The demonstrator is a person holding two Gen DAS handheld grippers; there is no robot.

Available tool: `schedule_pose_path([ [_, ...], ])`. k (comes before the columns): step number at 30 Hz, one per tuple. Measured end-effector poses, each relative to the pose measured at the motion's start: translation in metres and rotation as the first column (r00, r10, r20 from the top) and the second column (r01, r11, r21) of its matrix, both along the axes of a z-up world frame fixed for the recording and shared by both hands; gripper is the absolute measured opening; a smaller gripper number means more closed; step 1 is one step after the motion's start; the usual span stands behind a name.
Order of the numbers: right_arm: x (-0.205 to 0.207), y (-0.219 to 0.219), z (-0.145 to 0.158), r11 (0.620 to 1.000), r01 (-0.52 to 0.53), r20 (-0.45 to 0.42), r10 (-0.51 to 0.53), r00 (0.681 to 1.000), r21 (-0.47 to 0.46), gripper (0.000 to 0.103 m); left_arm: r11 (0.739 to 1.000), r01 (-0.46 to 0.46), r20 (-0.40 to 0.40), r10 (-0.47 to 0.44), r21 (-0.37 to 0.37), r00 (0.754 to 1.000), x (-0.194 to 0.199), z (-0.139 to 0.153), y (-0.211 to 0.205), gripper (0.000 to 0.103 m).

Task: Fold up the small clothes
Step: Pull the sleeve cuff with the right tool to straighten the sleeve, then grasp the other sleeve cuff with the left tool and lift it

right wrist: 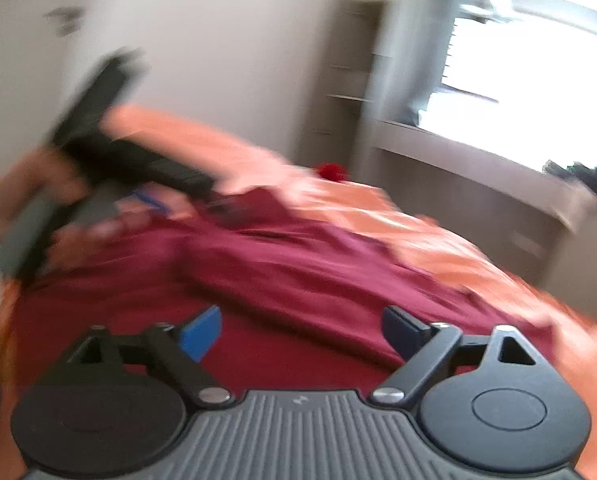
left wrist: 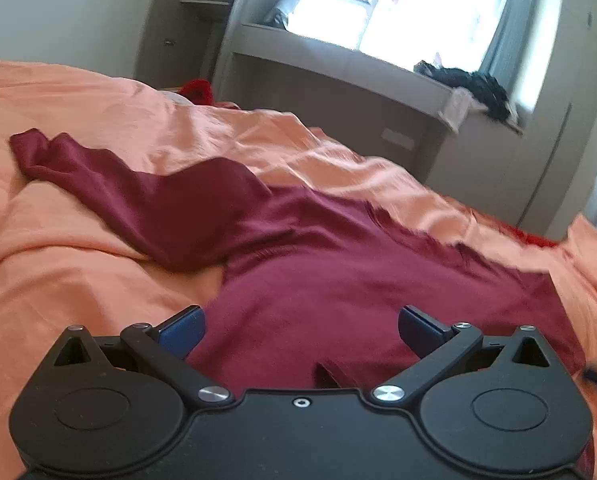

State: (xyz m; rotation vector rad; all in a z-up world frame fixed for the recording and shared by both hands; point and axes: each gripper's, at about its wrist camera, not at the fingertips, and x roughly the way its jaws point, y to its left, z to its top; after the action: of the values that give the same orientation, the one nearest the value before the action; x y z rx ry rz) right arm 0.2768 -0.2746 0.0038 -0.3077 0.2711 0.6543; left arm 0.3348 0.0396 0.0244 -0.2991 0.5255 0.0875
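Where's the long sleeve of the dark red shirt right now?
In the left wrist view, the dark red shirt's sleeve stretches up-left across the orange bedsheet, ahead and left of the open left gripper.

Dark burgundy, plain and unpatterned: the garment (left wrist: 338, 264) across the middle of the left wrist frame, its sleeve a shade deeper toward the upper left. Plain peach-orange: the bed cover (left wrist: 78, 240) beneath. Matte black with silver rivets and blue finger pads (left wrist: 180, 334): the left hand-held gripper (left wrist: 300, 330) at the bottom edge. Grey ribbed body, black discs, brighter blue pad on the left finger: the right hand-held gripper (right wrist: 302, 332). Pale grey: the window shelf (left wrist: 338, 60), upper centre. Black, ruffled: the heap of fabric (left wrist: 482, 88) on that shelf at upper right. Bright red: a small item (right wrist: 332, 172), blurred, mid-frame in the right wrist view.
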Motion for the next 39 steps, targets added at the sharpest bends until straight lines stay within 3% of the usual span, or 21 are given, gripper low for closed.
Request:
schedule_pose_path([
  [2, 0.019, -0.028, 0.005, 0.989, 0.133, -0.033, -0.131, 0.991, 0.059, 0.098, 0.999, 0.007, -0.026, -0.006, 0.032, 1.000, 0.001, -0.002, -0.006, 0.103],
  [5, 0.054, -0.065, 0.008, 0.942, 0.315, -0.086, -0.306, 0.948, 0.120, 0.098, 0.996, 0.018, -0.066, -0.012, 0.088, 0.998, -0.001, -0.007, -0.012, 0.103],
  [9, 0.100, -0.107, -0.003, 0.869, 0.461, -0.184, -0.431, 0.883, 0.179, 0.098, 0.989, 0.056, -0.111, -0.042, 0.133, 0.993, -0.007, -0.009, -0.013, 0.103],
  [13, 0.135, -0.135, -0.025, 0.798, 0.558, -0.286, -0.492, 0.822, 0.230, 0.097, 0.975, 0.133, -0.165, -0.103, 0.177, 0.981, -0.012, -0.011, -0.010, 0.103],
  [16, 0.151, -0.137, -0.036, 0.760, 0.616, -0.293, -0.552, 0.781, 0.208, 0.091, 0.973, 0.149, -0.181, -0.117, 0.177, 0.977, -0.016, -0.012, -0.003, 0.103],
  [21, 0.160, -0.141, -0.046, 0.700, 0.696, -0.234, -0.658, 0.715, 0.157, 0.092, 0.962, 0.200, -0.193, -0.164, 0.187, 0.967, -0.026, -0.015, 0.000, 0.103],
  [25, 0.149, -0.143, -0.044, 0.686, 0.701, -0.224, -0.664, 0.713, 0.196, 0.093, 0.963, 0.209, -0.187, -0.176, 0.171, 0.967, -0.030, -0.014, 0.005, 0.103],
  [27, 0.138, -0.139, -0.037, 0.698, 0.687, -0.198, -0.657, 0.727, 0.204, 0.099, 0.971, 0.194, -0.181, -0.167, 0.143, 0.969, -0.031, -0.011, 0.012, 0.103],
  [30, 0.112, -0.128, -0.029, 0.757, 0.621, -0.153, -0.602, 0.784, 0.202, 0.103, 0.984, 0.144, -0.150, -0.127, 0.108, 0.980, -0.032, -0.006, 0.022, 0.103],
  [32, 0.103, -0.113, -0.031, 0.795, 0.593, -0.115, -0.582, 0.805, 0.126, 0.103, 0.991, 0.096, -0.122, -0.084, 0.092, 0.989, -0.035, -0.002, 0.030, 0.103],
  [35, 0.100, -0.096, -0.044, 0.792, 0.611, -0.066, -0.610, 0.790, -0.003, 0.103, 0.995, 0.013, -0.100, -0.003, 0.096, 0.995, -0.038, 0.003, 0.044, 0.103],
  [39, 0.090, -0.091, -0.042, 0.770, 0.637, -0.045, -0.635, 0.771, 0.043, 0.103, 0.986, -0.111, -0.046, 0.117, 0.121, 0.992, -0.050, 0.011, 0.073, 0.103],
])
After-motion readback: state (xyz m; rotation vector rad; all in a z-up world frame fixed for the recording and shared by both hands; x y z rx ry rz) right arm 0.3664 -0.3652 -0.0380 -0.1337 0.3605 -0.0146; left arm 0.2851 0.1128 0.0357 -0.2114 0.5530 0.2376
